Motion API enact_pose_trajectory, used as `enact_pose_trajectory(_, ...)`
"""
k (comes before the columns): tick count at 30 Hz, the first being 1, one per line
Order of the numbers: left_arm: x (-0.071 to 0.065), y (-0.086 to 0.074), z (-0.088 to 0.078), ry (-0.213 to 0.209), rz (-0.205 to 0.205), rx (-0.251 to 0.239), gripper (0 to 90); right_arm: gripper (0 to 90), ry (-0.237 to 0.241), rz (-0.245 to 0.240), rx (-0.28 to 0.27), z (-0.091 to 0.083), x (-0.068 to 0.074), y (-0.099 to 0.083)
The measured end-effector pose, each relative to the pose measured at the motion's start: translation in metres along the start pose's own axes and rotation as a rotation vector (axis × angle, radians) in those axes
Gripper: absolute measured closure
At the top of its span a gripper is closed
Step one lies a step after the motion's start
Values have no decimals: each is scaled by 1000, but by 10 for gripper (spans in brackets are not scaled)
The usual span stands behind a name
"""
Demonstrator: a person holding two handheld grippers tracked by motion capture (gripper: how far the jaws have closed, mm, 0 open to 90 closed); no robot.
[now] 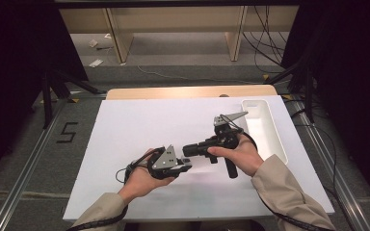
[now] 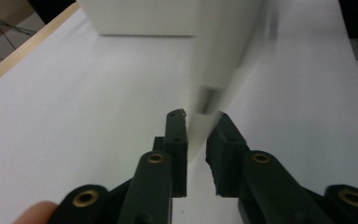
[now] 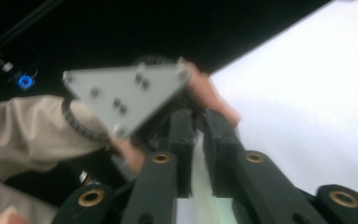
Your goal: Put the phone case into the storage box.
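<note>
Left tool (image 1: 189, 167), lower centre, is clenched on a blurred white strip (image 2: 205, 100). Right tool (image 1: 185, 150), facing it, grips the same strip. Tray (image 1: 265, 126) sits upper right on counter (image 1: 125, 125).

Two tools (image 1: 187, 168) (image 1: 188, 150), one white tray (image 1: 274, 139), one table (image 1: 125, 144)

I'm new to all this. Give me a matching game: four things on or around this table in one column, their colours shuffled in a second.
Things:
1. tray
2. sleeve
3. figure 5 on the floor
4. table's far edge

Colours:
a. black
b. white
c. light wood
d. beige

Pairs: 1-b, 2-d, 3-a, 4-c
</note>
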State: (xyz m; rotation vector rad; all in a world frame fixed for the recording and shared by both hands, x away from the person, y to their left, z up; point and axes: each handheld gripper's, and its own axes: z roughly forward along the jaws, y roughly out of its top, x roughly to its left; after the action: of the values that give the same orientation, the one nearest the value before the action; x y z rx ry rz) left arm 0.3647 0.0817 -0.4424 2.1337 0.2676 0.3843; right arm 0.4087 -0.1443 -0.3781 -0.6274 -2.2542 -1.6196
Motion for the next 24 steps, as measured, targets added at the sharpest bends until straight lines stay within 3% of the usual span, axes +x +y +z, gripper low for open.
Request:
enact_pose_trajectory(6, 0, 5, -3, -3, -38, -1, 809, 524, -79, -48, -78, -3, -3, 0)
enact_pose_trajectory(7, 1, 5, -4, 15, -35, 2, 809, 482, -101, -57, -101, -3, -4, 1)
enact_pose_trajectory(10, 1, 4, -5, 20, -75, 13, 810, 377, -176, -71, -165, -7, -5, 1)
enact_pose_trajectory(13, 2, 3, -6, 59, -127, 17, 809, 301, -237, -89, -202, -10, -7, 0)
enact_pose_trajectory(18, 6, 0, -8, 127, -208, 29, 809, 280, -314, -126, -251, -13, -11, -6)
enact_pose_trajectory(24, 11, -2, -10, 166, -296, 52, 808, 266, -405, -165, -283, -14, -11, -13)
